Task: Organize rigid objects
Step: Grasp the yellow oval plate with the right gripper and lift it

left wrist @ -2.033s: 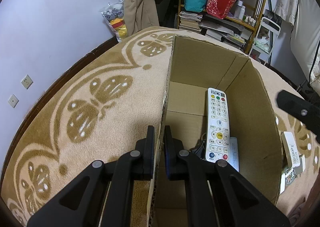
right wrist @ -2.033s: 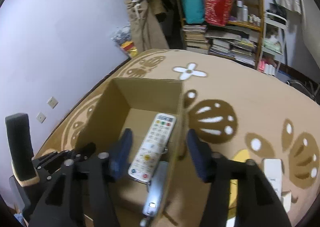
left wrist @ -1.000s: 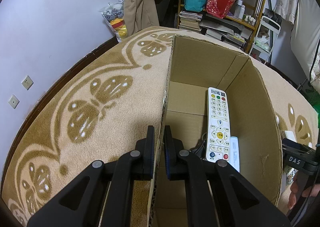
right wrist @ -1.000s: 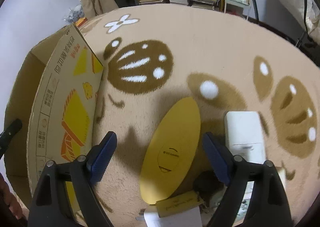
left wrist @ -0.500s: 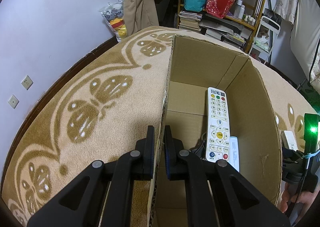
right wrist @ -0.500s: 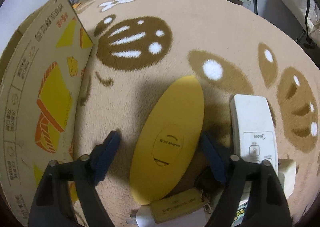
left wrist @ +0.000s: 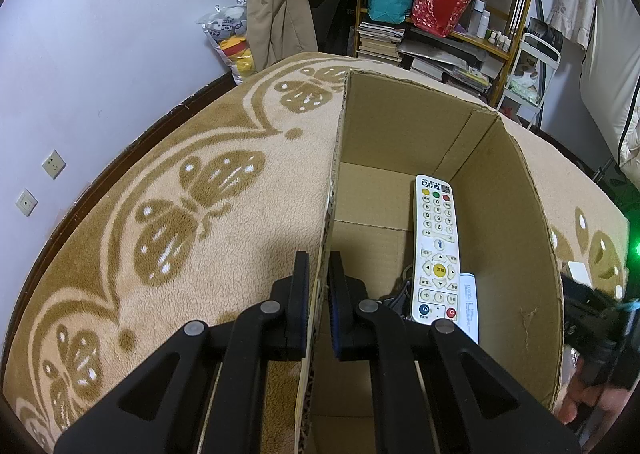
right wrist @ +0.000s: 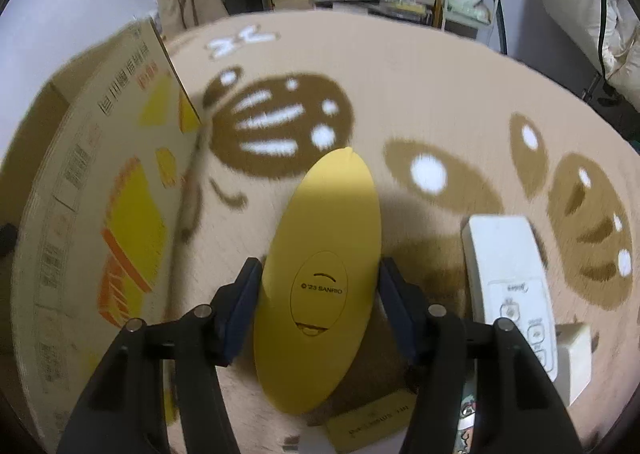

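A yellow oval case (right wrist: 320,266) lies on the patterned carpet (right wrist: 420,93) between the right gripper (right wrist: 318,310) jaws, which are closing around it. The left gripper (left wrist: 318,294) clamps the cardboard box (left wrist: 516,254) wall; a white remote (left wrist: 438,250) lies inside.

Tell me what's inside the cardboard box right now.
Inside the cardboard box lies a white remote, face up, with a slimmer white item beside it and dark cables partly under them. The near floor is hidden behind the left gripper.
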The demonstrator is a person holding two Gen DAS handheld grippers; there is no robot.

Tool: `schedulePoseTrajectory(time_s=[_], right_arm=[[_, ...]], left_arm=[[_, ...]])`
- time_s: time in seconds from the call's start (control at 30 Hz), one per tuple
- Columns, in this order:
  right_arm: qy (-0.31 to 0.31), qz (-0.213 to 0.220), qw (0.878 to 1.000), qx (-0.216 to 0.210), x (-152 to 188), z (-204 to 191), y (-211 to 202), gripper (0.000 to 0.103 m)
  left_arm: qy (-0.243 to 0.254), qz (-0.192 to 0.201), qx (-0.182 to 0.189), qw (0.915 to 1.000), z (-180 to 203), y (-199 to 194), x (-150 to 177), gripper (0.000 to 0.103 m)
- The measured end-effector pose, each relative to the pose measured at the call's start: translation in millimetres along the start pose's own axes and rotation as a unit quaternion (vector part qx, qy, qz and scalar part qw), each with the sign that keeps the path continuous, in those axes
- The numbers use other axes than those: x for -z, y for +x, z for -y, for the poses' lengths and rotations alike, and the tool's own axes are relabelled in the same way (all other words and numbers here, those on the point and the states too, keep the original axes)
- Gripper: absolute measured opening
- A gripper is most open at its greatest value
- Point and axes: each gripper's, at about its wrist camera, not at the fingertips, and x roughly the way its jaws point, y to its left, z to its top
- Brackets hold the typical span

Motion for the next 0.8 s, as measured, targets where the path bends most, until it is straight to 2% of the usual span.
schedulePoseTrajectory(time_s=[0.4, 0.8], right_arm=[[0.01, 0.058, 0.997, -0.051, -33.4, -7.5, -54.4, 0.063], [-0.027, 0.113, 0.987, -0.108, -61.7, -48.1, -106.2, 0.063]], left_arm=[[0.0, 0.0, 0.0, 1.0, -0.4, 0.2, -0.1, 0.009], [0.001, 0.0, 0.0, 1.0, -0.4, -0.1, 0.0, 0.009]])
